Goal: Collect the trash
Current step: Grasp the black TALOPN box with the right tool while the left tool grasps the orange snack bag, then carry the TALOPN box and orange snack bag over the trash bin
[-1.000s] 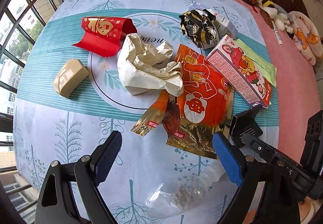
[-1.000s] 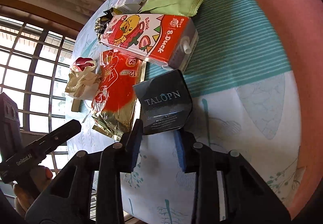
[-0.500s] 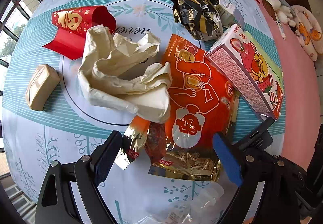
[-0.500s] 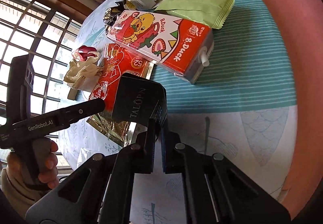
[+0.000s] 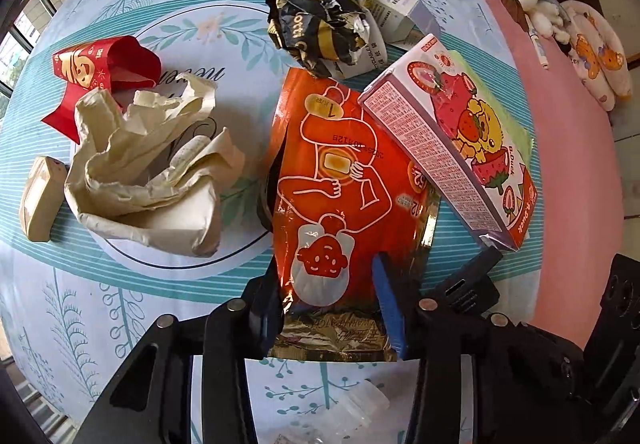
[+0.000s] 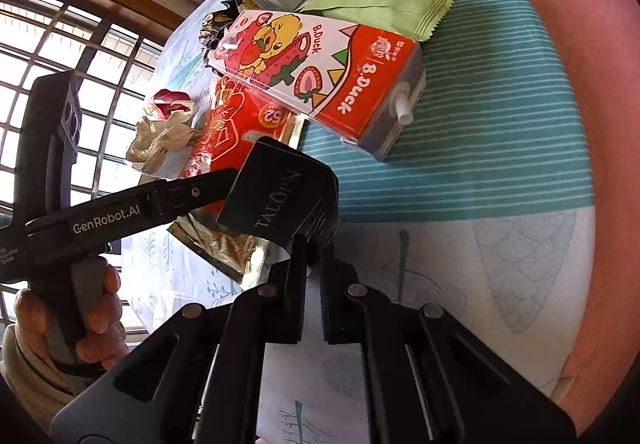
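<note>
An orange foil pouch (image 5: 344,184) lies flat on the patterned cloth (image 5: 160,324). My left gripper (image 5: 326,264) is low over its near end. The jaws are closing with the pouch between them, and I see no pad pressing on it. In the right wrist view the left gripper's black body (image 6: 120,212) reaches in from the left, held by a hand (image 6: 96,324). My right gripper (image 6: 314,256) is shut on a black TALOPN box (image 6: 280,200), held tilted just above the cloth. That box (image 5: 468,284) shows edge-on to the right of the pouch.
A B.Duck milk carton (image 5: 460,148) lies right of the pouch, over a green wrapper (image 6: 380,4). A crumpled cream bag (image 5: 148,172), red envelope (image 5: 96,64) and tan box (image 5: 40,200) sit left. A black-gold wrapper (image 5: 320,28) lies beyond. A clear bottle (image 5: 340,416) is near.
My left gripper came forward and down over the orange pouch, and its jaws narrowed around it. My right gripper shut on the black box and tipped it up off the cloth.
</note>
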`<action>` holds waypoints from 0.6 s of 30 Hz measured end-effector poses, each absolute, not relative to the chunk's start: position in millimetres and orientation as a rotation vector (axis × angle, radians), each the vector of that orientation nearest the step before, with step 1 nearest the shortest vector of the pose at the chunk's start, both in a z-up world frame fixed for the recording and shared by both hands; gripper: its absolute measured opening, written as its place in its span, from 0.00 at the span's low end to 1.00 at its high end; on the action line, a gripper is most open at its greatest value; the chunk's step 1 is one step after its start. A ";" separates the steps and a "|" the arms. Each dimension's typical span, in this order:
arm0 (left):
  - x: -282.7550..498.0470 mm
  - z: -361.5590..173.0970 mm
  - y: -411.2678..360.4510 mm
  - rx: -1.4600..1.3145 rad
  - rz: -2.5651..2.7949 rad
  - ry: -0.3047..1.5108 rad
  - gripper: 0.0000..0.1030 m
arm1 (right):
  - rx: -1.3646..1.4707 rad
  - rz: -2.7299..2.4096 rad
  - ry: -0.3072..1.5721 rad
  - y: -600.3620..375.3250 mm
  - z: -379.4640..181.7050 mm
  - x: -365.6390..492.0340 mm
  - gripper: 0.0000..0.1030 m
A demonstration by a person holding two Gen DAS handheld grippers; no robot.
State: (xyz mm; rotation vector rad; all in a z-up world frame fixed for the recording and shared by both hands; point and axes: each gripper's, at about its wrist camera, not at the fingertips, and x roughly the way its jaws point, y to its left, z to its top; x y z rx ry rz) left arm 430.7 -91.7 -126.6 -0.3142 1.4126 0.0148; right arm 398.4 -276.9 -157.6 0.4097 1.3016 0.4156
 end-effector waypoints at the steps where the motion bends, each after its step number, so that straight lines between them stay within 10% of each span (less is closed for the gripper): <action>1: 431.2 -126.0 -94.7 -0.305 0.018 1.407 0.35 | 0.410 0.418 1.302 -276.7 -157.7 398.2 0.03; 7: 425.4 -110.0 -96.3 -0.305 -0.002 1.343 0.06 | 0.405 0.428 1.302 -270.5 -155.9 395.4 0.03; 18: 352.3 -33.8 -71.0 -0.203 -0.022 1.198 0.02 | 0.402 0.431 1.254 -263.8 -124.4 371.6 0.00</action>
